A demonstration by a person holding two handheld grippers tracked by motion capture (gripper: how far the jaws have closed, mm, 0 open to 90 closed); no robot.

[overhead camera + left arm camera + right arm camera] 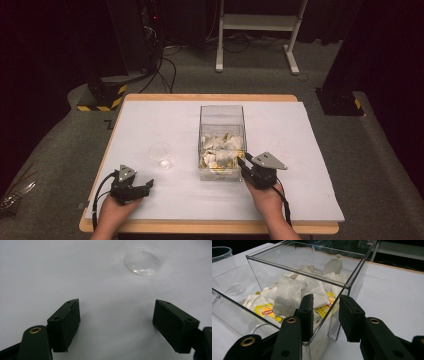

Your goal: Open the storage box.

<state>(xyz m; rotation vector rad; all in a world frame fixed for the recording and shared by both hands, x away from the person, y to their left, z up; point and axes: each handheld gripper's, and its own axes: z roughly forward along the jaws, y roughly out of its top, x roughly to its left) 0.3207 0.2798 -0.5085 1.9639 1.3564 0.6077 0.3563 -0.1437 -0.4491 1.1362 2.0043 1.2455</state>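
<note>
Clear box of tea bags sits mid-desk, upright, mouth up, long axis running near to far; right tongs are clamped on its near right wall, one pad inside and one outside. Best keep that pinch square and low on the rim so the box stays steady, no twisting. Left tongs rest wide and empty near-left, plastic cup just beyond.

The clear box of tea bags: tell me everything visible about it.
The clear box is a lidless, rectangular, hard plastic-looking container standing upright mid-table on the white cover. It is partly filled with loose white tea bags, some with yellow Lipton tags. The right gripper straddles its near right corner wall, one jaw inside, one outside. A clear cup stands apart, left.
</note>
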